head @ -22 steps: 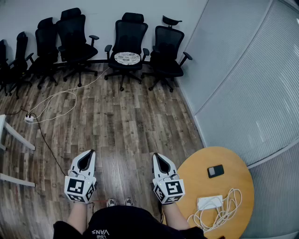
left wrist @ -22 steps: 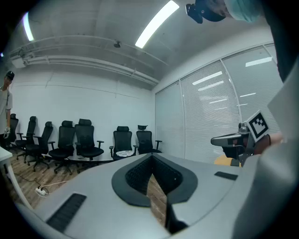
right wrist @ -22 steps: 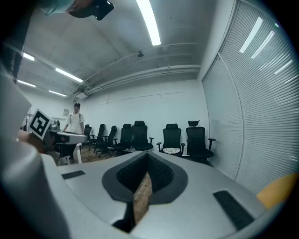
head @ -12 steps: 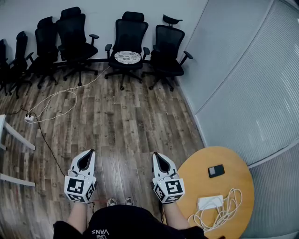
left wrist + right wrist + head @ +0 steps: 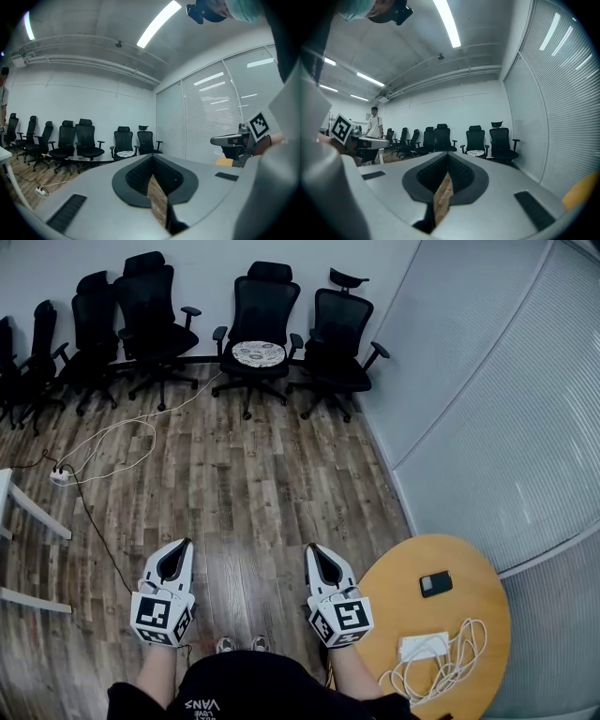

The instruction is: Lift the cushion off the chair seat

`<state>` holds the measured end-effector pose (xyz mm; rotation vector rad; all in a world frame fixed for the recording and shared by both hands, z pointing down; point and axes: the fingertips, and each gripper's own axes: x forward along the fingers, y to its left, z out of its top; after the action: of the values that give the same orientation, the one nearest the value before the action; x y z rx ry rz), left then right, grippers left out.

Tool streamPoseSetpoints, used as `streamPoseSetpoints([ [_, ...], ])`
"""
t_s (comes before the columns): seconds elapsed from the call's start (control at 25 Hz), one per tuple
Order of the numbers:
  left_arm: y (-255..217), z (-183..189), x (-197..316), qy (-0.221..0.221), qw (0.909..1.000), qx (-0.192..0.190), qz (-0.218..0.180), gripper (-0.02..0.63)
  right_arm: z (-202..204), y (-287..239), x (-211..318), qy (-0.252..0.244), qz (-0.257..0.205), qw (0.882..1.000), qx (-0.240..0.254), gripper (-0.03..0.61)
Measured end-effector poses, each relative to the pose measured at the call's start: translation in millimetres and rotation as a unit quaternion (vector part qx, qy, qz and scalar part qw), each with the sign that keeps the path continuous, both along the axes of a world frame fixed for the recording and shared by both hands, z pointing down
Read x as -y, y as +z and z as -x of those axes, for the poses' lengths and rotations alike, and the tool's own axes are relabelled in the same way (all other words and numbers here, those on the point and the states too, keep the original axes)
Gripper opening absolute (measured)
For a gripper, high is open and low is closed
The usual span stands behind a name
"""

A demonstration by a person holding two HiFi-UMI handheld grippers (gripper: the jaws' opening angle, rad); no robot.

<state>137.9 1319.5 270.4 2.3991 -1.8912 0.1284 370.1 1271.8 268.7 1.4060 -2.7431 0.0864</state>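
A round patterned cushion (image 5: 257, 353) lies on the seat of a black office chair (image 5: 261, 307) against the far wall; it also shows small as the cushion (image 5: 125, 153) in the left gripper view and the cushion (image 5: 476, 153) in the right gripper view. My left gripper (image 5: 175, 551) and right gripper (image 5: 318, 554) hover side by side near my body, far from the chair, pointing towards it. Both are shut with nothing between their jaws.
More black chairs (image 5: 141, 310) line the back wall, one chair (image 5: 339, 343) right of the cushion chair. A white cable and power strip (image 5: 59, 478) lie on the wood floor at left. A round wooden table (image 5: 441, 624) with a phone and charger stands at my right. A person (image 5: 373, 124) stands far off.
The view has shifted very slightly; the grippers stay in the same place and remain shut.
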Motion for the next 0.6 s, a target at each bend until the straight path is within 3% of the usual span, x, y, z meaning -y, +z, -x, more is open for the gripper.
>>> streamPoseSetpoints([
  [0.6,4.1,30.0,6.2,0.02,0.9998,-0.005,0.0,0.011,20.8,5.5,0.4,0.032,0.004,0.999,0.0,0.017],
])
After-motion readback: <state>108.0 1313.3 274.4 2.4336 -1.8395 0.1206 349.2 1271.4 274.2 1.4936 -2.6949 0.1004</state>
